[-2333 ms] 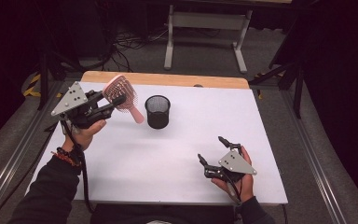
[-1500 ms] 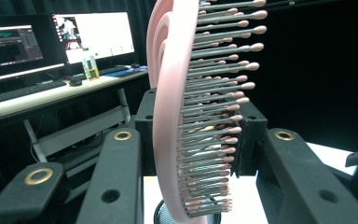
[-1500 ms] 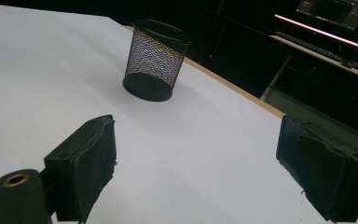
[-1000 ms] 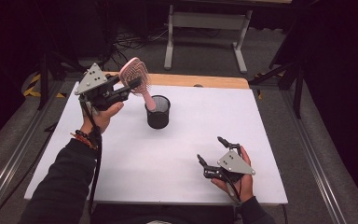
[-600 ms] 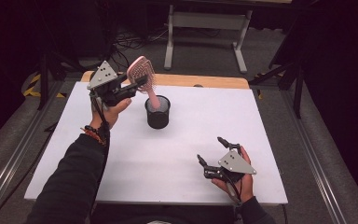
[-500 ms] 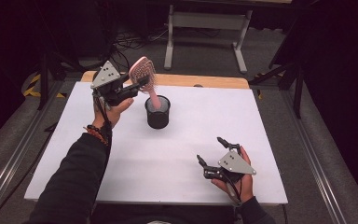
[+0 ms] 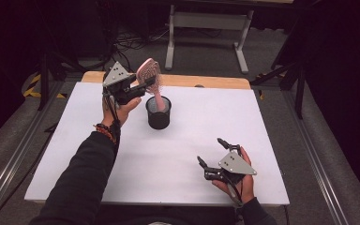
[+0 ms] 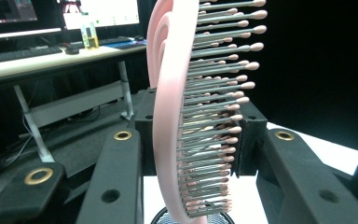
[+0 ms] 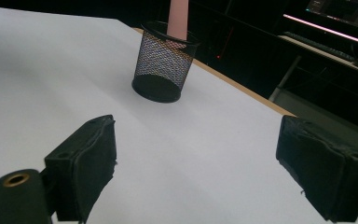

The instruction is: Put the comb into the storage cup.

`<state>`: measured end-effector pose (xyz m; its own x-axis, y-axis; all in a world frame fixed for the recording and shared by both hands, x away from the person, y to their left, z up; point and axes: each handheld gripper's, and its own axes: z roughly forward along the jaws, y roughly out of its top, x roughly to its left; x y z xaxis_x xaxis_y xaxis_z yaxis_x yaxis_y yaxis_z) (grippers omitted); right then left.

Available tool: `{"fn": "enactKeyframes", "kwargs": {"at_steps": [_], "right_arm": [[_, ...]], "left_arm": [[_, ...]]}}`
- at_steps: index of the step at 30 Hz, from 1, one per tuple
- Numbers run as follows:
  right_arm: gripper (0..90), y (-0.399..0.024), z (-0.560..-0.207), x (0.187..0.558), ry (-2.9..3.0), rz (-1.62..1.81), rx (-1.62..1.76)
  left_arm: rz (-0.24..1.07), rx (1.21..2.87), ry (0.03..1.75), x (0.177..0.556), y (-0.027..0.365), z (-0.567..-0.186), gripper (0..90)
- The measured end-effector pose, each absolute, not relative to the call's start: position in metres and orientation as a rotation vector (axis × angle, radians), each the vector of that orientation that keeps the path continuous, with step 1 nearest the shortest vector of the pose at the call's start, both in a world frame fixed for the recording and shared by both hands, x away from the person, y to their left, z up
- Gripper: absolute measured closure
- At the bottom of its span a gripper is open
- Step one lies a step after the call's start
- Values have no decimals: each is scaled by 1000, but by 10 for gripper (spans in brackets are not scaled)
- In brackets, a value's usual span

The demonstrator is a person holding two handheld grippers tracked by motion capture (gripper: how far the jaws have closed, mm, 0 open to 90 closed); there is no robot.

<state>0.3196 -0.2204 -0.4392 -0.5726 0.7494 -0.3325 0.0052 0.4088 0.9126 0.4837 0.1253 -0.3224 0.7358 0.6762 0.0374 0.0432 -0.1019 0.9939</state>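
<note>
Left hand-held gripper (image 7: 140,85) clamped on pink plastic bristle hairbrush (image 7: 149,75), brush upright, handle tip inside black wire-mesh cup (image 7: 158,112) on white surface (image 7: 168,159). Right hand-held gripper (image 7: 212,153) open, nothing between jaws, resting on surface near front right, well apart from cup.

A pink hairbrush (image 7: 151,77) stands upright, handle down inside the black mesh cup (image 7: 158,113), bristles exposed.
</note>
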Motion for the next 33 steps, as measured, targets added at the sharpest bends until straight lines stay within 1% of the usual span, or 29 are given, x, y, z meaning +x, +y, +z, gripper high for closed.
{"fn": "enactKeyframes", "kwargs": {"at_steps": [19,33], "right_arm": [[132,-219,-440,320,1902,1217,639],[135,-218,-441,321,1908,1205,637]], "left_arm": [[528,1610,638,488,114,-350,632],[512,1611,649,488,114,-363,631]]}}
